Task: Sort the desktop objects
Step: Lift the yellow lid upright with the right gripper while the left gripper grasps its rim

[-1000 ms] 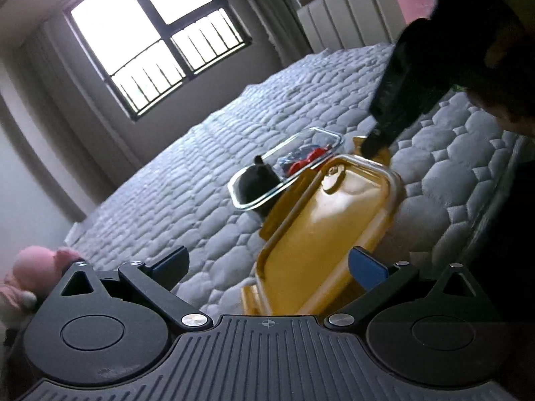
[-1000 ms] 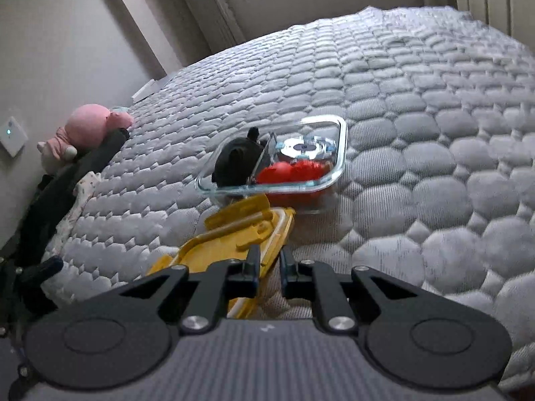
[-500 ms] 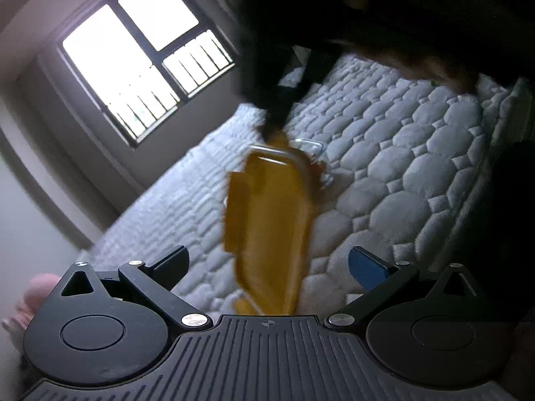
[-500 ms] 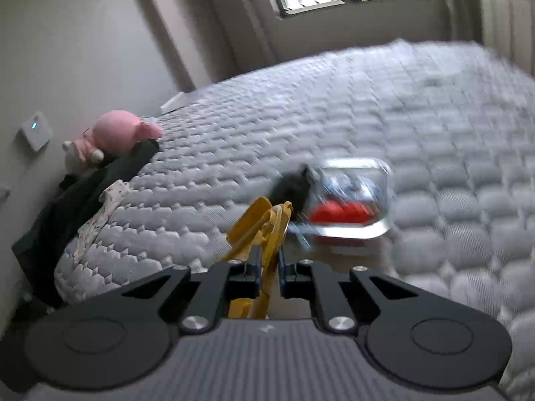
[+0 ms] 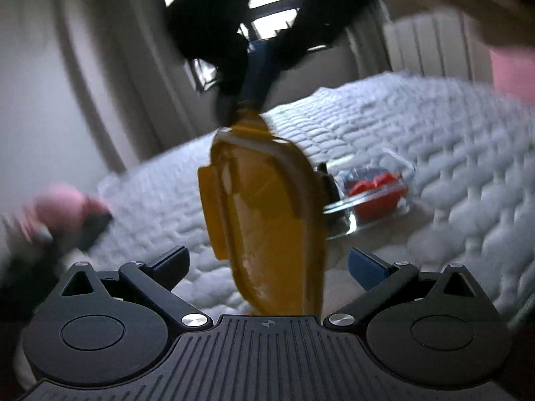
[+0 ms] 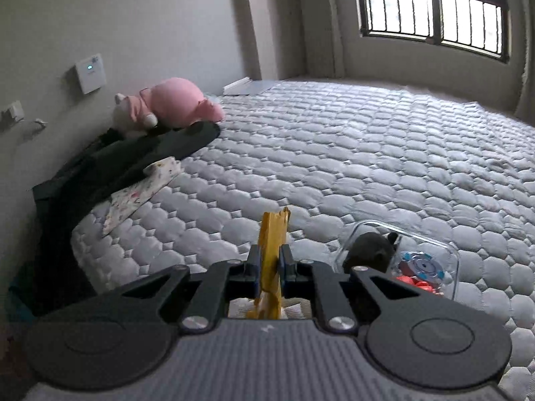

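A yellow plastic lid (image 5: 264, 220) hangs on edge above the quilted bed, clamped at its top tab by my right gripper (image 5: 245, 100). In the right wrist view the same yellow lid (image 6: 272, 254) stands edge-on between the pads of my right gripper (image 6: 270, 269), which is shut on it. My left gripper (image 5: 267, 264) is open, its blue-padded fingers either side of the lid's lower end without touching it. A clear glass container (image 6: 424, 264) lies on the bed at the right, holding a dark round item (image 6: 369, 250), red pieces and a blue-white disc. The glass container (image 5: 378, 193) shows behind the lid.
A pink plush toy (image 6: 174, 103) and dark clothing (image 6: 133, 163) lie at the bed's left edge by the wall. A barred window (image 6: 431, 10) is at the far side. The grey quilted mattress (image 6: 367, 153) stretches wide beyond the container.
My right gripper has lifted the yellow lid off the bed and turned it from lying flat to hanging on edge. Both views have swung; the container now sits to the right.
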`<action>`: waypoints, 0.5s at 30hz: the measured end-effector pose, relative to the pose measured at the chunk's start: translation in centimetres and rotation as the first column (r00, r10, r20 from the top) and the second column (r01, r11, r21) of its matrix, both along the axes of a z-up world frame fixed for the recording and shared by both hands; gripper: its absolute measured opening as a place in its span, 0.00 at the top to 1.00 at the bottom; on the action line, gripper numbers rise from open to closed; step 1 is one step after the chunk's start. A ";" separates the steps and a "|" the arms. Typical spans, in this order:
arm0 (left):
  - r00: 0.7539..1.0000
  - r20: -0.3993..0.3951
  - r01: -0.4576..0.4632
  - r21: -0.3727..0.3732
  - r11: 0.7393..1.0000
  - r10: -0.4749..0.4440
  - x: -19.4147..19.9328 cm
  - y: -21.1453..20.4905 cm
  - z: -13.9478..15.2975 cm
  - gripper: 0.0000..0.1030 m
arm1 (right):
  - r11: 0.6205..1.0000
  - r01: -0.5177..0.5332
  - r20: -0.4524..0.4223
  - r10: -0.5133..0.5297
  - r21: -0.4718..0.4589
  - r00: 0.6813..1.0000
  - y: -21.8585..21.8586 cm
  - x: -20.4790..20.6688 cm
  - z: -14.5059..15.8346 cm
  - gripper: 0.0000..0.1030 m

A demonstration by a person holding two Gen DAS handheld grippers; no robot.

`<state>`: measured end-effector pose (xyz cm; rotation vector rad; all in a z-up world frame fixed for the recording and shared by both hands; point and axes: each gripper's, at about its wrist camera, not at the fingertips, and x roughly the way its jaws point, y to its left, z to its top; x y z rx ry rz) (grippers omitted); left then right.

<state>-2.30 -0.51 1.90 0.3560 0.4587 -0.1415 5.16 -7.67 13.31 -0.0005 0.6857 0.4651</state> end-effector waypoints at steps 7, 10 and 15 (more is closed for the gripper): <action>0.977 -0.213 -0.043 -0.257 0.966 -0.013 2.5 4.6 1.0 0.77 | 0.999 -0.046 0.021 0.046 -0.001 0.999 0.5 -0.1 0.2 0.87; 0.975 -0.221 -0.086 -0.275 0.958 0.025 2.6 6.0 1.0 0.76 | 0.998 -0.058 0.068 0.057 0.011 0.996 0.7 -0.6 0.5 0.71; 0.957 -0.286 -0.172 -0.449 0.877 0.041 3.4 11.8 1.3 0.73 | 0.995 -0.019 0.222 -0.004 0.102 0.975 -0.6 -2.0 1.4 0.38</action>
